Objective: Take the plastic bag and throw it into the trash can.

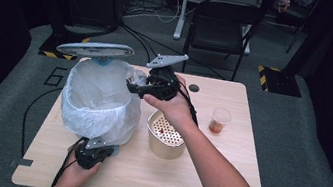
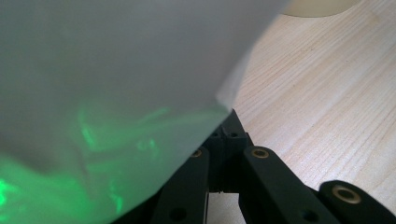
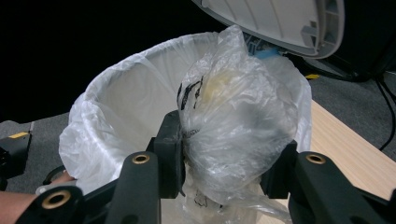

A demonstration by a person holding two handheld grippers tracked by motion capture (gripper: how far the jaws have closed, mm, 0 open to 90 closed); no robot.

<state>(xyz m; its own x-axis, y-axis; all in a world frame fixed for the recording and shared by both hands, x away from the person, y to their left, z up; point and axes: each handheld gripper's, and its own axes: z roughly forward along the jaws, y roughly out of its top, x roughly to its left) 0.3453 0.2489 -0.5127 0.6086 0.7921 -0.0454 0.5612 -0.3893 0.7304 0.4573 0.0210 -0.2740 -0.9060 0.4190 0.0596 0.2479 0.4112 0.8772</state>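
A bin lined with a white plastic liner [image 1: 97, 100] stands on the left of the table, its grey lid [image 1: 95, 49] raised. My right gripper [image 1: 136, 87] is at the bin's right rim, shut on a crumpled clear plastic bag [image 3: 233, 107] that bulges between its jaws just above the liner's opening [image 3: 135, 88]. My left gripper [image 1: 94, 155] rests low at the bin's front base. In the left gripper view its jaws [image 2: 229, 133] are together, and the liner [image 2: 116, 79] drapes over their tips. I cannot tell whether any film is pinched.
A beige pot with a perforated insert [image 1: 165, 135] sits just right of the bin, under my right forearm. A clear cup of brownish liquid [image 1: 220, 120] stands near the table's right edge [image 1: 251, 152]. A chair [image 1: 220, 26] is beyond the far edge.
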